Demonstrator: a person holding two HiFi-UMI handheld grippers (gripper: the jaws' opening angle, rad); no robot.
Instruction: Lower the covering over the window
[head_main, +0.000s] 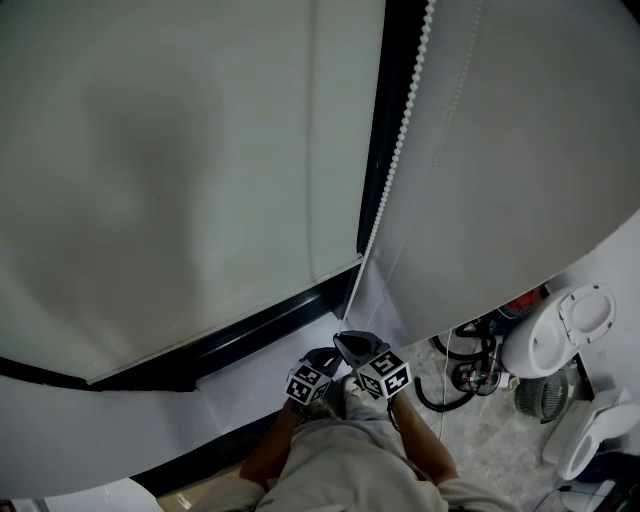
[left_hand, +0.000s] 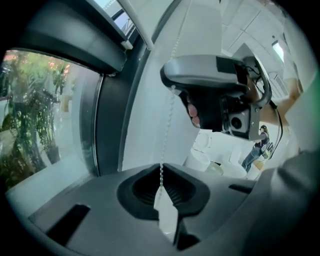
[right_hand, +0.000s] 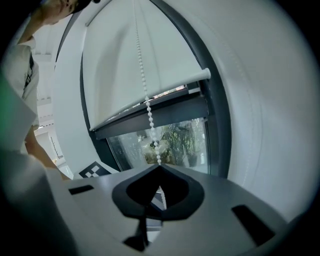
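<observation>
A white roller blind (head_main: 180, 170) hangs over the window, its bottom rail (head_main: 230, 325) above the dark sill. In the right gripper view a strip of glass (right_hand: 170, 140) with plants outside shows under the rail (right_hand: 150, 102). A white bead chain (head_main: 400, 140) runs down beside the black frame to both grippers. My left gripper (left_hand: 162, 187) is shut on the chain (left_hand: 167, 130), with a white chain connector (left_hand: 167, 217) hanging just below its jaws. My right gripper (right_hand: 159, 172) is shut on the chain (right_hand: 147, 110) a little higher, and it shows above in the left gripper view (left_hand: 215, 90). Both sit low and centred in the head view, left (head_main: 318, 375) and right (head_main: 362, 352).
A second white blind (head_main: 520, 150) hangs to the right of the black frame post (head_main: 385, 100). On the floor at right stand white rounded fixtures (head_main: 560, 330), black cables (head_main: 465, 375) and a fan (head_main: 540, 395).
</observation>
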